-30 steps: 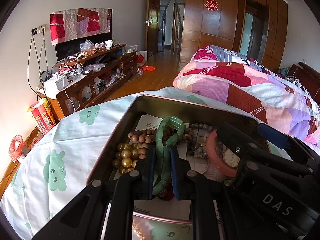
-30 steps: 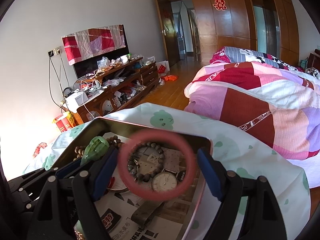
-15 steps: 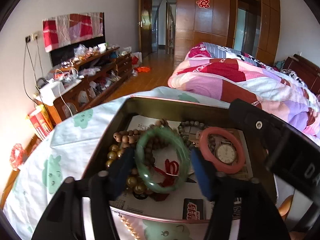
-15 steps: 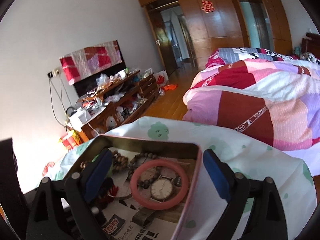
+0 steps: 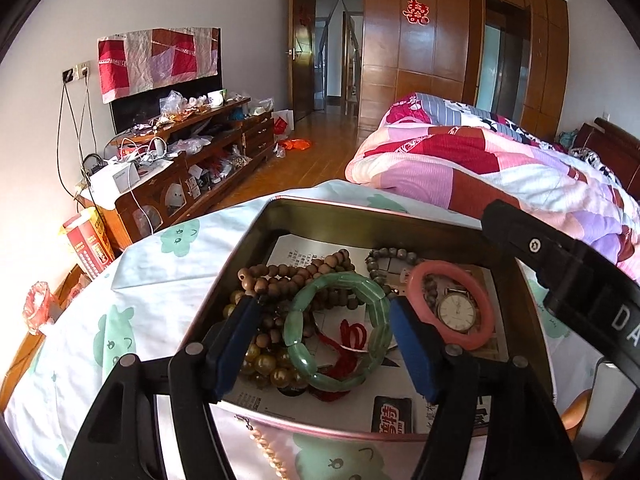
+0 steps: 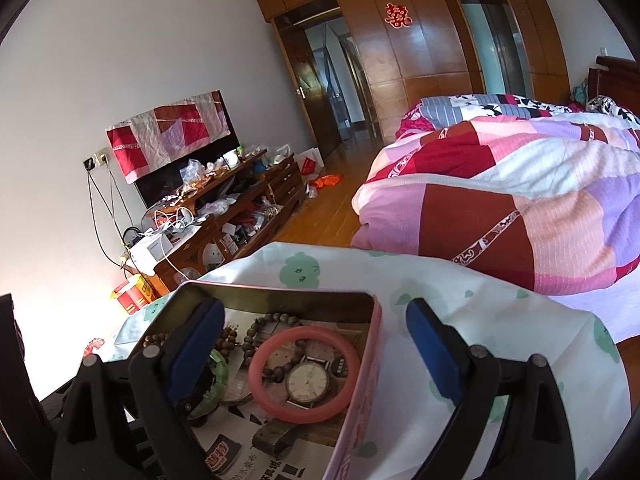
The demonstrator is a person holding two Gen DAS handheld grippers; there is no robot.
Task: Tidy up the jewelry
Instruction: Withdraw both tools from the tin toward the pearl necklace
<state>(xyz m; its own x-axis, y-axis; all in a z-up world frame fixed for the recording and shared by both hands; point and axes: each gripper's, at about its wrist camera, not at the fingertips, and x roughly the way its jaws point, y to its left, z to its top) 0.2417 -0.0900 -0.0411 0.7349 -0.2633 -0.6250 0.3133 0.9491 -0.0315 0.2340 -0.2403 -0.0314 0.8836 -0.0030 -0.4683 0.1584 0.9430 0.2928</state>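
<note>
A pink tin box [image 5: 376,216] [image 6: 366,356] lined with newspaper sits on a white cloth with green prints. In it lie a green jade bangle [image 5: 338,334] [image 6: 218,376], a pink bangle [image 5: 452,308] [image 6: 306,372], a wristwatch [image 5: 456,312] [image 6: 308,380], brown wooden bead strings [image 5: 296,276] and golden beads [image 5: 264,364]. My left gripper [image 5: 324,344] is open above the green bangle, holding nothing. My right gripper [image 6: 316,352] is open above the pink bangle, its right finger outside the box wall.
A pearl strand [image 5: 268,452] lies on the cloth in front of the box. A bed with a patchwork quilt [image 5: 500,168] is to the right. A cluttered wooden TV cabinet [image 5: 188,160] stands at the left wall. Wood floor leads to a door.
Both grippers opened and drew back. The green bangle dropped from the left gripper and the pink bangle from the right; both now lie in the box.
</note>
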